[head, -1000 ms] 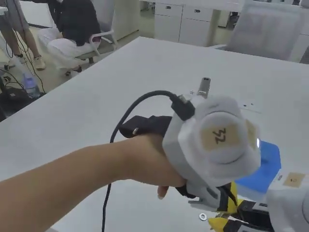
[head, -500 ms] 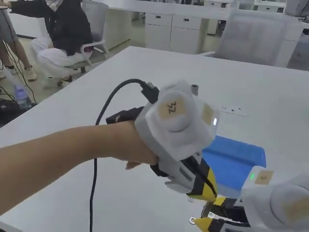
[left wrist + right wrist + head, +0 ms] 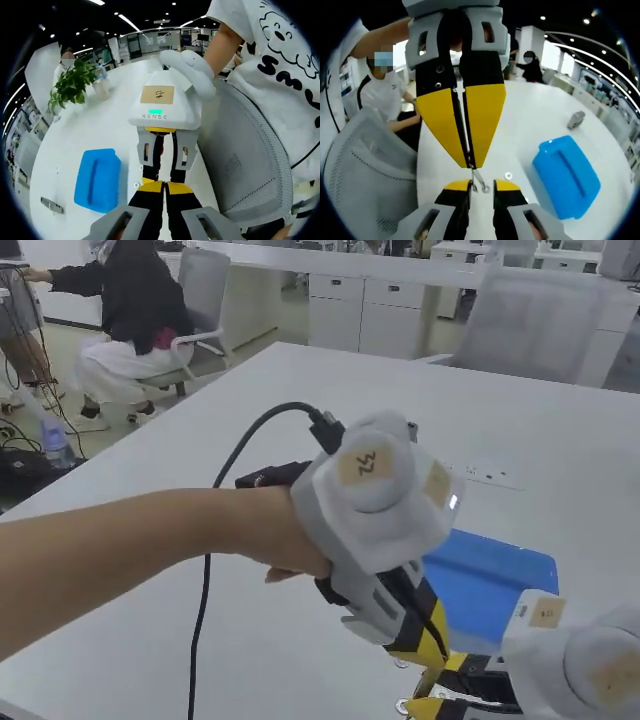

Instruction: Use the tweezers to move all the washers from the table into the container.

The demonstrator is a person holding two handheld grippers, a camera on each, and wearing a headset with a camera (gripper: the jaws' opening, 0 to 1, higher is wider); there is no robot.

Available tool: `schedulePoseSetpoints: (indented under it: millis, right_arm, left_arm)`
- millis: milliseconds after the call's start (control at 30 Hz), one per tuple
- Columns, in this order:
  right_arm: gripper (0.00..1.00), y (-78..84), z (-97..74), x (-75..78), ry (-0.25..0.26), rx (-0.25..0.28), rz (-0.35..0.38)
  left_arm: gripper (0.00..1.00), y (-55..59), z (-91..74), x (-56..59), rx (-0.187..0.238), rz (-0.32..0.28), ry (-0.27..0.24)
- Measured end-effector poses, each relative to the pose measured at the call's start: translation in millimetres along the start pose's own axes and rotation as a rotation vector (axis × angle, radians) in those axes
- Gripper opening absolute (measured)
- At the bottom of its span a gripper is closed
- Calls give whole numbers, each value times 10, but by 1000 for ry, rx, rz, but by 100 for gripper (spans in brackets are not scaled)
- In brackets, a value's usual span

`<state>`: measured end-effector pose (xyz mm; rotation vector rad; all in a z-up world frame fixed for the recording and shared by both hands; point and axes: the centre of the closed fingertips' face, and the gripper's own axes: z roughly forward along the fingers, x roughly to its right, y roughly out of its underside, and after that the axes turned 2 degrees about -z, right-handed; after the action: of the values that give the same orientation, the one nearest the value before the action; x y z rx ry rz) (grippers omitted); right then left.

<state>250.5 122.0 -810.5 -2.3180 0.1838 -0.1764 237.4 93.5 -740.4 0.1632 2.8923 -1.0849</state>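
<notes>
My left gripper (image 3: 425,652) points down and to the right, shut on thin metal tweezers (image 3: 468,142) that run between its yellow jaws. The tweezers' tips (image 3: 476,176) reach into the gap of my right gripper (image 3: 482,189), which is open by a narrow gap. A small washer (image 3: 484,189) lies at the tips; I cannot tell whether it is pinched. Another washer (image 3: 508,175) lies on the white table (image 3: 250,400) beside them. The blue container (image 3: 490,580) sits just right of both grippers. In the left gripper view the right gripper (image 3: 164,172) faces my own shut jaws head-on.
A small metal block (image 3: 576,119) lies beyond the container. The left gripper's black cable (image 3: 230,480) hangs over the table. A grey mesh chair (image 3: 250,165) stands at the table's near edge, against the person's body. A seated person (image 3: 130,310) and office chairs are far back.
The left gripper has swung off the blue container and tipped its jaws down toward the right gripper, which has come further into the bottom right corner. The head camera has shifted too.
</notes>
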Motion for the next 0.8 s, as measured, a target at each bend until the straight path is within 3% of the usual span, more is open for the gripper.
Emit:
schedulePoseSetpoints:
  millis: [100,233,333,533,600,700,800]
  right_arm:
    - [6,1,21,-34,-23,-3,-8]
    - [5,13,34,-69,-23,-5,-15]
    - [4,42,39,-74,-13,-9,-11]
    - [3,56,45,-66,-11,-11,6]
    - [3,69,49,-73,-12,-13,8]
    - [3,59,37,-71,-6,-5,26]
    - [3,24,-9,-36,10,8,30]
  left_arm:
    - [0,-9,-12,-20,7,7,-15]
    - [0,17,-3,-4,13,-7,-21]
    - [0,41,22,-26,26,-6,-53]
    - [1,-62,-40,-81,170,-123,-145]
    - [8,-40,-131,-118,216,-213,-207]
    - [15,-13,-252,-140,272,-279,-302]
    - [25,64,-409,-99,331,-385,-415]
